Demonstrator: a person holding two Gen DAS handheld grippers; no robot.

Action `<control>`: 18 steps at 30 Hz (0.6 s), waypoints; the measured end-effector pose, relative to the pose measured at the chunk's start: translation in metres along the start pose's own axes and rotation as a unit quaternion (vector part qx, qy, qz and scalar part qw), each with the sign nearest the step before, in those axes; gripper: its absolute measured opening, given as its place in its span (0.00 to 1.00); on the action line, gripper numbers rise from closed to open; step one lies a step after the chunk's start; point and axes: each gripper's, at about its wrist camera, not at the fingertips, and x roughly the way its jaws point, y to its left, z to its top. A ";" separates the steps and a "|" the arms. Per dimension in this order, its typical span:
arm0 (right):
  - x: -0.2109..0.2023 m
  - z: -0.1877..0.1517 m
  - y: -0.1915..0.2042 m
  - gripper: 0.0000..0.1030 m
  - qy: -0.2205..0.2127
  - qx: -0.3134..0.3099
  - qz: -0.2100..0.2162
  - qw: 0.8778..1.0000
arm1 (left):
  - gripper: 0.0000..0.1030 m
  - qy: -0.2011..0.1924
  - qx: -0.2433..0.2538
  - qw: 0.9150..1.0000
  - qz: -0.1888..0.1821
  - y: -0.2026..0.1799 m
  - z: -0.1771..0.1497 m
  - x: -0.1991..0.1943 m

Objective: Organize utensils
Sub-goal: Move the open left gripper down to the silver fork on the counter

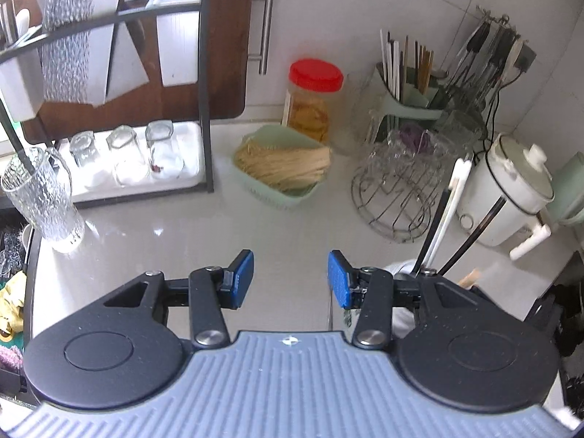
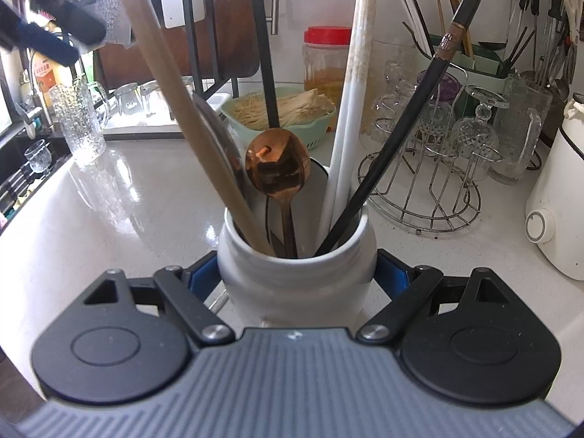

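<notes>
My right gripper (image 2: pixel 297 284) clamps the white jar (image 2: pixel 296 277), probably heavy, glazed, slippery. My left gripper (image 1: pixel 291 279), open and empty, should pinch the copper spoon (image 2: pixel 277 168) in the jar below its bowl.

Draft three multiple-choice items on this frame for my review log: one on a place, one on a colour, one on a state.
1. Where is the copper spoon?
A. In the white jar
B. In the green basket
C. Flat on the counter

2. What colour is the lid of the plastic jar?
A. Blue
B. Red
C. Yellow

3. What is the left gripper doing?
A. Clamping a glass
B. Clamping a chopstick
C. Open, holding nothing

Key:
1 A, its bowl stands up out of the jar's mouth.
2 B, the lid is red in both views.
3 C, only bare counter shows between its fingers.
</notes>
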 end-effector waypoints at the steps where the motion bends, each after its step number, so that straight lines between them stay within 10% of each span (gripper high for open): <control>1: 0.000 0.000 0.000 0.88 0.000 0.001 -0.002 1.000 | 0.49 0.004 0.001 1.000 0.000 0.002 -0.004 0.003; 18: 0.002 -0.001 -0.001 0.88 -0.012 0.001 -0.003 1.000 | 0.49 0.065 -0.011 0.996 -0.054 0.020 -0.027 0.101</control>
